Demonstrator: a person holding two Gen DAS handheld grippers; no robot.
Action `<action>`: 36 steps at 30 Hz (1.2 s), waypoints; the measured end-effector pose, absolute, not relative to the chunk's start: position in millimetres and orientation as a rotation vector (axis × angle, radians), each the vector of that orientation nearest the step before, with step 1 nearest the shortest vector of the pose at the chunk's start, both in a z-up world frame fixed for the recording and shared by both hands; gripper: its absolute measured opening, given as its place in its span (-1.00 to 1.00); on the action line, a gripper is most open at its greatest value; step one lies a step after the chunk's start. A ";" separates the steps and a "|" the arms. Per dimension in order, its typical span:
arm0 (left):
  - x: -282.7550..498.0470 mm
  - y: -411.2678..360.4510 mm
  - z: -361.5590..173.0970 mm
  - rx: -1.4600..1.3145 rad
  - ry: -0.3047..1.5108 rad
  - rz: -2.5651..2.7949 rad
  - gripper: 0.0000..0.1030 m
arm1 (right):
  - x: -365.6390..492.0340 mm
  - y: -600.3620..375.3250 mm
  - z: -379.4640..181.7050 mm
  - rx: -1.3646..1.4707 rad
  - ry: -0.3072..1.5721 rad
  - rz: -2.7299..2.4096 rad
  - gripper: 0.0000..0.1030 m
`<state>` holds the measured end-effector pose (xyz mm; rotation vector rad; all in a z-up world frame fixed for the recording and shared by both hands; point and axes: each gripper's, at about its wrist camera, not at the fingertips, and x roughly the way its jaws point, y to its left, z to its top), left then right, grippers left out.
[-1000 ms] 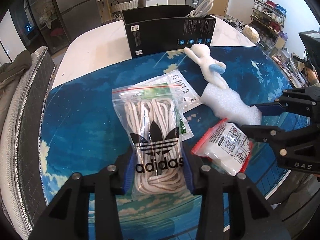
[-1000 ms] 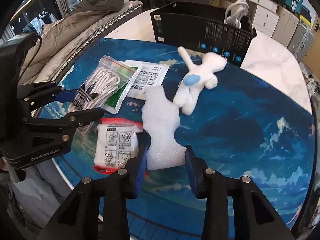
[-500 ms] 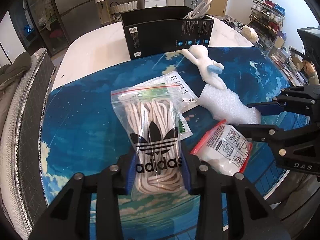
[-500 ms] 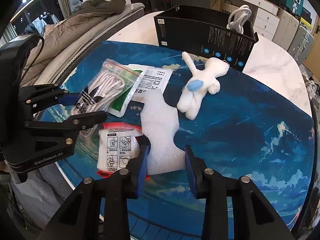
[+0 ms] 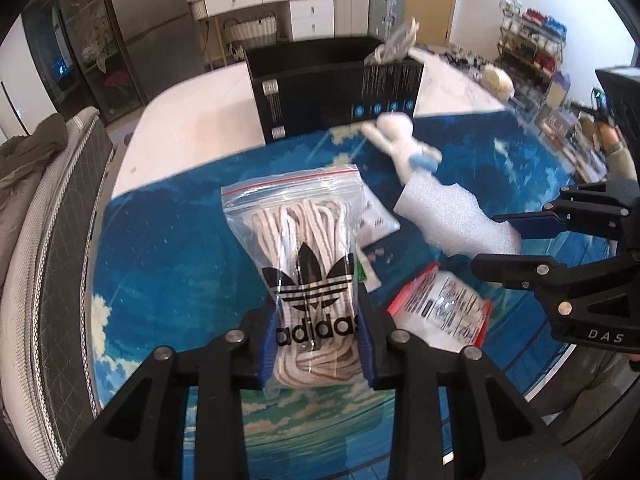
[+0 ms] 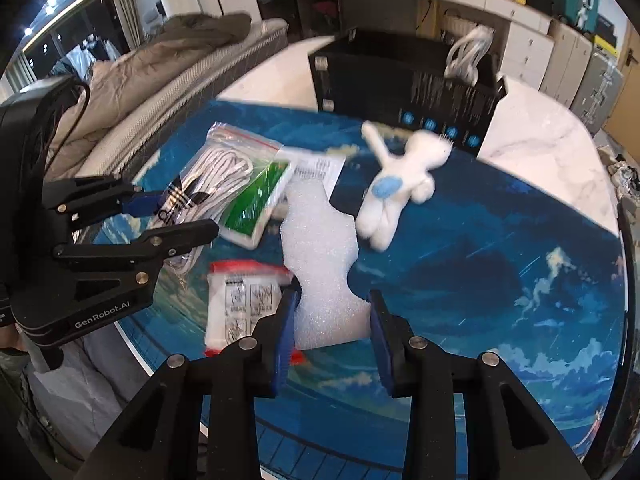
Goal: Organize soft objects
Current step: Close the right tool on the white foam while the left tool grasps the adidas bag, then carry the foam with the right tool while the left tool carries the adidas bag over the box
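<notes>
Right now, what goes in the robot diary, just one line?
left hand-held gripper: shut on adidas lace bag | right hand-held gripper: open around foam sheet | black box: behind

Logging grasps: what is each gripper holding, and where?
Left gripper clamps the clear zip bag of white laces near its bottom. Right gripper holds nothing.

White table [image 5: 192, 128] under a blue sky-print mat [image 6: 480, 248]; black box [image 5: 332, 92] stands on the table, plush toy [image 6: 400, 184] on the mat

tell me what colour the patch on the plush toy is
Light blue, on the white plush toy; clearest in the right wrist view.
</notes>
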<state>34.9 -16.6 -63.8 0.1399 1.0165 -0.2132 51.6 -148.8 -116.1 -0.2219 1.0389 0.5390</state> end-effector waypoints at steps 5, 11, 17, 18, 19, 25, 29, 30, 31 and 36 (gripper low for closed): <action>28.8 -16.8 -43.9 0.143 0.908 -0.201 -0.39 | 43.1 -156.5 -92.7 -0.182 0.902 0.515 -0.33; 21.8 -18.7 -23.4 0.154 0.783 -0.187 -0.39 | 27.0 -162.1 -63.4 -0.151 0.721 0.487 -0.33; 6.7 -23.2 0.1 0.206 0.610 -0.183 -0.38 | 4.4 -172.6 -33.2 -0.135 0.496 0.449 -0.33; 4.1 -22.9 4.6 0.210 0.579 -0.181 -0.38 | 1.4 -173.5 -29.3 -0.133 0.468 0.445 -0.33; 2.0 -22.4 9.5 0.212 0.548 -0.183 -0.38 | -3.0 -174.8 -24.1 -0.131 0.431 0.441 -0.33; 1.1 -16.0 34.9 0.196 0.420 -0.184 -0.38 | -9.5 -174.7 -4.3 -0.135 0.318 0.423 -0.33; 12.3 -19.3 45.1 0.196 0.382 -0.172 -0.37 | -2.9 -167.9 -0.1 -0.136 0.276 0.404 -0.33; 19.2 -19.5 45.7 0.189 0.392 -0.174 -0.37 | 0.0 -165.7 0.7 -0.140 0.268 0.399 -0.33; 27.7 -19.3 45.6 0.182 0.412 -0.181 -0.37 | 3.8 -162.6 1.9 -0.144 0.259 0.394 -0.33; 62.3 -19.7 46.0 0.160 0.425 -0.170 -0.37 | 30.2 -152.4 7.6 -0.132 0.258 0.359 -0.33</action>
